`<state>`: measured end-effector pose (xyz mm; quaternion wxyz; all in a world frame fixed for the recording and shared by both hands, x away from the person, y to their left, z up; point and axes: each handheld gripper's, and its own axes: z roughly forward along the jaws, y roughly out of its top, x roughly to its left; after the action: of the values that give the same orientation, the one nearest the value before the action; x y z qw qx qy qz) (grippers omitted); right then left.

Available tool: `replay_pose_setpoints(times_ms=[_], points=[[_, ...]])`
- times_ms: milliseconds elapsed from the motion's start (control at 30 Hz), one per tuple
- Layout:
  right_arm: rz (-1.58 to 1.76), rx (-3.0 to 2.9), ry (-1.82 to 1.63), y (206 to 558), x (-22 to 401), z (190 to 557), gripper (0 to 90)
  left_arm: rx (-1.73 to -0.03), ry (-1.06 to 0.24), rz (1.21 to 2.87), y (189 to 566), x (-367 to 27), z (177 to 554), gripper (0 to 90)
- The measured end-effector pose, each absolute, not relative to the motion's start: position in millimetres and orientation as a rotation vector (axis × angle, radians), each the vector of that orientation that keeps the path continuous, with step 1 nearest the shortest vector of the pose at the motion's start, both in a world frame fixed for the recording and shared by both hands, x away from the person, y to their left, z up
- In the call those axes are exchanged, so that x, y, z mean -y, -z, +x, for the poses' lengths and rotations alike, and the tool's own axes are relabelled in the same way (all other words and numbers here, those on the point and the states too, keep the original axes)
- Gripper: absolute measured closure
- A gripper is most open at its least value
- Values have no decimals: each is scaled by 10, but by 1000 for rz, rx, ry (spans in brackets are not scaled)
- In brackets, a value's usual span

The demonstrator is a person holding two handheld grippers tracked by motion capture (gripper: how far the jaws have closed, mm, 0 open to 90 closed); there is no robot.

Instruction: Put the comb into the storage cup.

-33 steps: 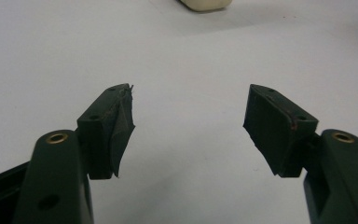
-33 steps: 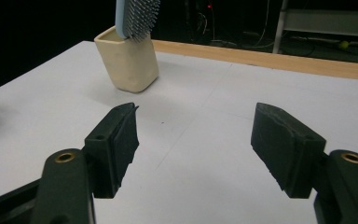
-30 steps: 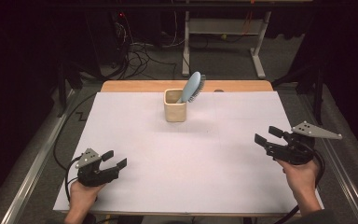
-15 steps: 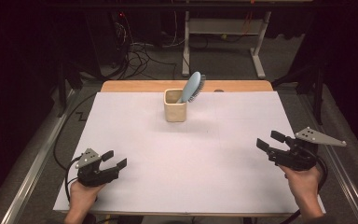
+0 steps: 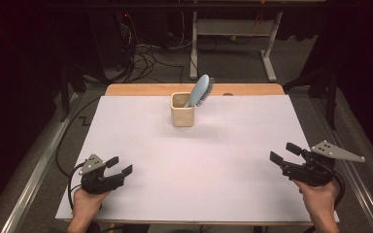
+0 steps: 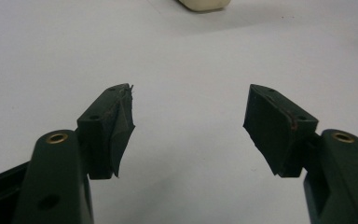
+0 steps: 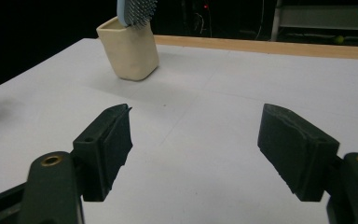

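Toward the far middle of the white table (image 5: 141, 145) stands a cream cup (image 5: 182, 116), upright, with a blue hairbrush (image 5: 199, 90) propped in it, handle down, bristled head leaning out over the rim toward the right. Both are well apart from either tool. Left gripper (image 5: 118, 165), near the front left corner: jaws spread wide, nothing between them but bare tabletop, as its own view confirms. Right gripper (image 5: 285, 152), near the front right edge: jaws have just been opening further and now stand wide, nothing between them; its own view looks across the table at the cup (image 7: 128, 53) and the brush head (image 7: 136, 11). Work in hand, by judgement: the brush sits in the cup and both hands rest clear. Risks from here: the brush leans well off centre, so a nudge to the head or a careless reach could tip the light cup over; a trailing cable dragged across the table could do the same.
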<state>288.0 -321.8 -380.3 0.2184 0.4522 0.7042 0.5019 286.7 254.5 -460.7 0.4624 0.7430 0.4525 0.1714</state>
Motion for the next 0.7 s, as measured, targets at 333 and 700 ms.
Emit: replay_pose_setpoints(times_ms=[333, 700], points=[[1247, -1972, -1395, 3871, 3199, 2792, 244, -1115, -421, 1825, 4611, -2546, 2873, 335], [1245, -1955, -1414, 3946, 3191, 2716, 250, -1114, -425, 1825, 4612, -2543, 2873, 335]])
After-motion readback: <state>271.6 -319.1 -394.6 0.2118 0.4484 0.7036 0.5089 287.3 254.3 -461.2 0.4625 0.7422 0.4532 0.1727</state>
